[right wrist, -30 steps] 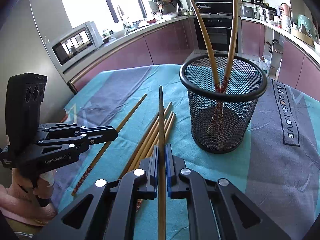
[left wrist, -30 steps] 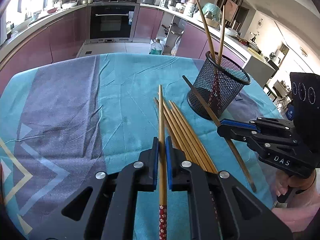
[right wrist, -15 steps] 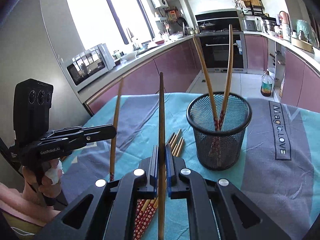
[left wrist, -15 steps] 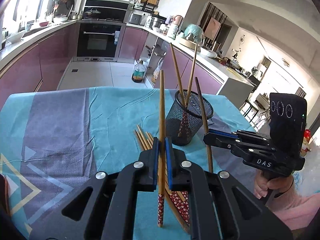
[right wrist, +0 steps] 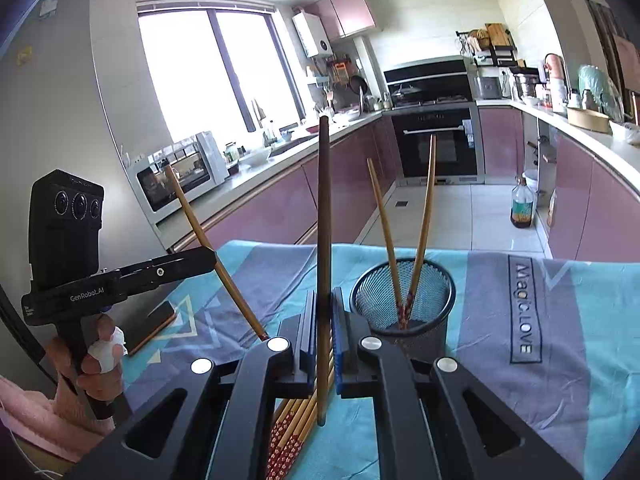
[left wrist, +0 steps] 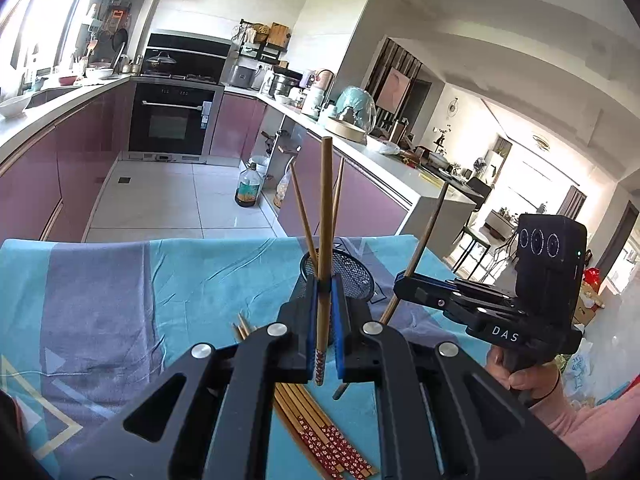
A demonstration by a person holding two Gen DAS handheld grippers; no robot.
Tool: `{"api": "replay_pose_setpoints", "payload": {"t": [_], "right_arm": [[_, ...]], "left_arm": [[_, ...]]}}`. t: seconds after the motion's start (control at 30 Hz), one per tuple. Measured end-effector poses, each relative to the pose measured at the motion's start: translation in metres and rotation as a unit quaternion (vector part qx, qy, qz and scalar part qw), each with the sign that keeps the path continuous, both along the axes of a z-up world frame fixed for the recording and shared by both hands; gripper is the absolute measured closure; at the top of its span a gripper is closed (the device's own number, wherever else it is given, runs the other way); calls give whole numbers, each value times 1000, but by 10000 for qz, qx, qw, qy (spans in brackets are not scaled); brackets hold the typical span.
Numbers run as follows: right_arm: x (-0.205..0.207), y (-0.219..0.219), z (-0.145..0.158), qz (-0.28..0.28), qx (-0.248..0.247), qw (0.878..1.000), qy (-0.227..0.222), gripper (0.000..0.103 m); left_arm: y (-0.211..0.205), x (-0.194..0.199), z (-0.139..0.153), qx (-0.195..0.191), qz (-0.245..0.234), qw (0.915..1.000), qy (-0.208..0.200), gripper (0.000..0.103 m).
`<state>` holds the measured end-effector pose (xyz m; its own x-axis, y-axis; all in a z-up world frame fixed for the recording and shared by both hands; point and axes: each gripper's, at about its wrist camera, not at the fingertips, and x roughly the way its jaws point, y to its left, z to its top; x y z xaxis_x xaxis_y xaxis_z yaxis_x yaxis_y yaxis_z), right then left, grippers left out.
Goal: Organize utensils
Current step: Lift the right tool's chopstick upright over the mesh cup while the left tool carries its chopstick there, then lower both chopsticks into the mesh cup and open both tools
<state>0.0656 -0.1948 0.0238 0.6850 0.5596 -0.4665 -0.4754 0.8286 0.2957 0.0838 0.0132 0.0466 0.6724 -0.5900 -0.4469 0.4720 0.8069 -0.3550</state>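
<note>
bamboo chopsticks [left wrist: 325, 216], red floral-patterned ends

Left tool [left wrist: 325, 320] and right tool [right wrist: 325, 328] are both clamped tight, raised and angled slightly downward, side by side.

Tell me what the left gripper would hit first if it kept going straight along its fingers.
Most likely the black mesh cup: it sits directly beyond the left gripper, which is shut on an upright chopstick. The two chopsticks in the cup lean nearby. Depth is hard to judge through the fisheye.
</note>
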Motion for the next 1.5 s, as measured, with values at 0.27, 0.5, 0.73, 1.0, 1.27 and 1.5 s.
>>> {"api": "replay_pose_setpoints", "payload": {"t": [0.27, 0.5, 0.73, 1.0, 1.27, 1.5], "right_arm": [[6, -13, 16, -95, 17, 9997, -228, 97], [13, -24, 36, -220, -6, 9983, -532, 97], [24, -33, 53, -416, -47, 9958, -809, 97], [48, -40, 52, -647, -106, 9944, -831, 97], [53, -37, 56, -690, 9, 9932, -937, 97], [60, -34, 42, -675, -184, 9946, -760, 97]], "left_arm": [[-6, 8, 19, -108, -26, 9999, -132, 96], [-12, 21, 42, -226, -16, 9991, -358, 96], [-25, 35, 63, -126, 34, 9981, -603, 96], [-44, 51, 55, 255, 37, 9989, -394, 96], [-50, 65, 36, 452, -1, 9988, -186, 96], [-58, 75, 22, 665, -94, 9977, 13, 96]]}}
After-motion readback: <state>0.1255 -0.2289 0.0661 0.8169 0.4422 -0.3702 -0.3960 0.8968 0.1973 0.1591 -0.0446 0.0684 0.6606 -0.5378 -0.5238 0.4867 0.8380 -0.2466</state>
